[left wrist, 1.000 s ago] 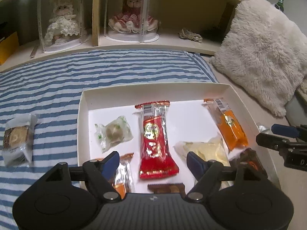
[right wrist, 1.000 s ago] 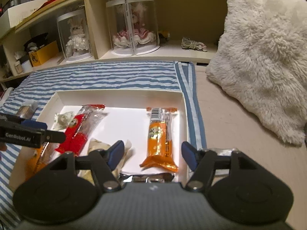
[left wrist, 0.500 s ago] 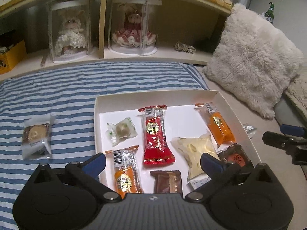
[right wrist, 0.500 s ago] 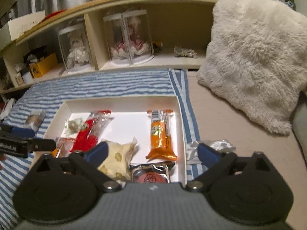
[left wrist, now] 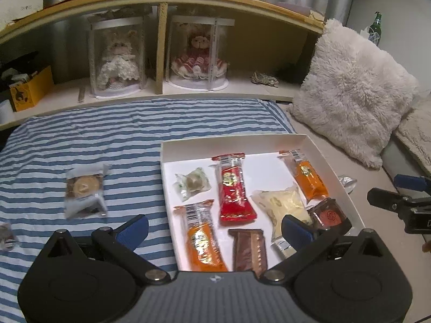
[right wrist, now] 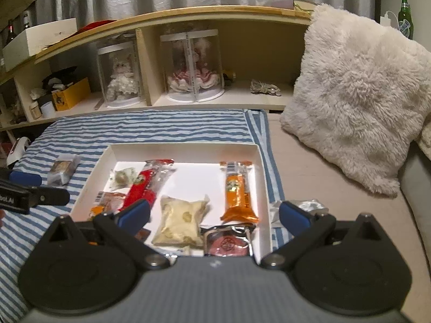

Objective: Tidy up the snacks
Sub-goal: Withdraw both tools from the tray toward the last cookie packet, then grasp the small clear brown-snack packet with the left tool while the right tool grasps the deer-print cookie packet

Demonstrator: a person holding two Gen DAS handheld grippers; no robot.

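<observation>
1. Left wrist view: left gripper (left wrist: 214,227) jaws spread wide, nothing between them. It hangs over the near-left corner of the white tray (left wrist: 334,168), so the tray's left wall falls between the fingers.
2. Same view, tray contents ahead of the tool: orange bar (left wrist: 202,238) just ahead between the fingers, brown bar (left wrist: 249,247) beside it, red bar (left wrist: 234,191) further ahead, small green-white sweet (left wrist: 192,184) ahead, pale nougat pack (left wrist: 280,204) ahead-right, second orange bar (left wrist: 307,176) far right, dark red packet (left wrist: 328,216) at the right fingertip.
3. Same view, loose snacks: clear-wrapped cookie (left wrist: 84,189) lies on the striped sheet (left wrist: 107,134), ahead and well left of the left fingertip, outside the tray. Long axis runs roughly away from the tool, slightly tilted. Another wrapper (left wrist: 6,235) is cut off at the far left edge.
4. Right wrist view: right gripper (right wrist: 214,215) also spread wide, empty, over the near edge of the tray. Nougat pack and dark red packet sit between its fingers.
5. Same view: silver foil wrapper (right wrist: 299,207) lies outside the tray's right wall, close by the right fingertip. Cookie is far ahead-left, past the left gripper.
6. Judgement: the left hand is nearer the cookie and needs a leftward swing; the right hand is nearer the foil wrapper. Most snacks are already in the tray.
</observation>
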